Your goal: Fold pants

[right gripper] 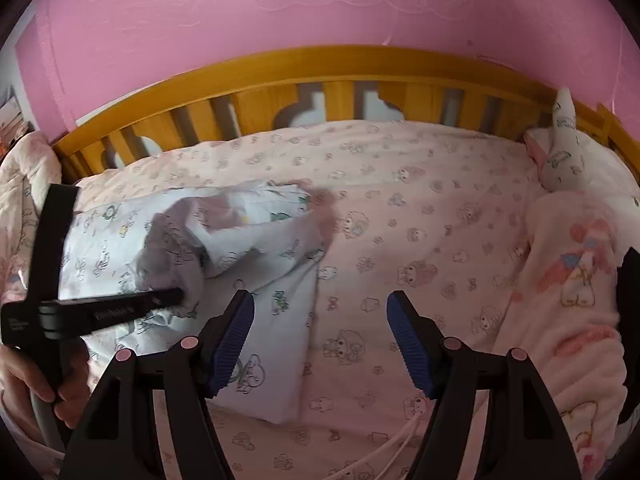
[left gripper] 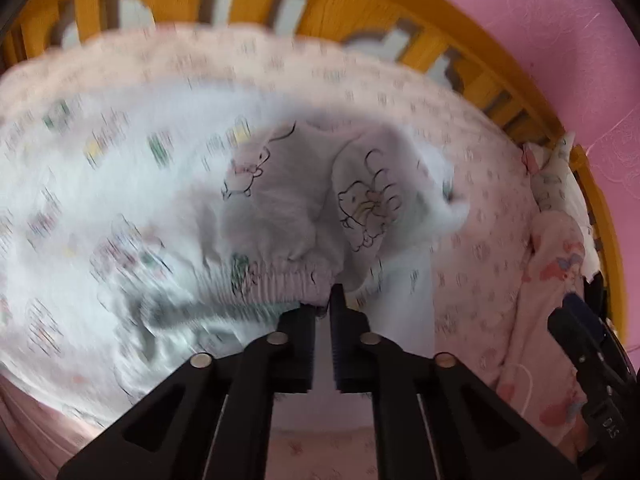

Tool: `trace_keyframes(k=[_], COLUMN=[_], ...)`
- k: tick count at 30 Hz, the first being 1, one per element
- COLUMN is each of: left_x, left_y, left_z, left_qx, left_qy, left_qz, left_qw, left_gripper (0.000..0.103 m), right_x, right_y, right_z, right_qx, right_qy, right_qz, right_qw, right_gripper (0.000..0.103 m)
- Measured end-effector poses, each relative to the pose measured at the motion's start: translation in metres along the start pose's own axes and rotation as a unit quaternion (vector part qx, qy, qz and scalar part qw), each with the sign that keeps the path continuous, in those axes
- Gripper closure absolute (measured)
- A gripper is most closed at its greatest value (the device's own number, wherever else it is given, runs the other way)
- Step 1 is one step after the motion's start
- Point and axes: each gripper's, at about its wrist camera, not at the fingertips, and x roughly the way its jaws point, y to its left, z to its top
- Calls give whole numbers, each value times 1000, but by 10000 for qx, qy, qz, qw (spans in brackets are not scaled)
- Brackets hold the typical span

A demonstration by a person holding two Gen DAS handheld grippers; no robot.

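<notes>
The pants are white with cartoon prints and lie on the pink bed sheet. My left gripper is shut on their gathered elastic waistband and lifts that edge, so the cloth bunches and hangs over the rest. In the right wrist view the pants lie at the left, one leg running toward me, and the left gripper comes in from the left holding the raised fold. My right gripper is open and empty, hovering over the leg's right edge and the sheet.
A yellow wooden bed rail runs along the far side below a pink wall. A pink fleece blanket and a small pillow lie at the right. A white cable crosses the sheet near me.
</notes>
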Motion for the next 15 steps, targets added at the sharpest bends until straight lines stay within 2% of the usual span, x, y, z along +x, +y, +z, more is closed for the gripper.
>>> trace_keyframes(k=[2,4,8,11,15], left_x=[-15,-24,-26,-17,-22], left_y=[0,2,19,35,54], left_z=[10,24,60,84,91], left_qx=[116,204,122,122,-24], left_qy=[-393,-601,-873,-894,-749], left_qz=[194,480,1076,1623,1577], left_qw=[9990,9968,9903,9826,9846], left_gripper=[99,99,99,99,93], right_x=[2,1,2,2,3], right_y=[-3,-2,2,6,7], right_z=[1,1,1,0,0], right_qx=[20,9,-112,-244,-318], right_qy=[0,-29,-52,-72,-94], right_qz=[-55,-89,-175,-289,-395], right_qw=[10000,10000,9998,9993,9987], right_gripper=[32,32,32,32,32])
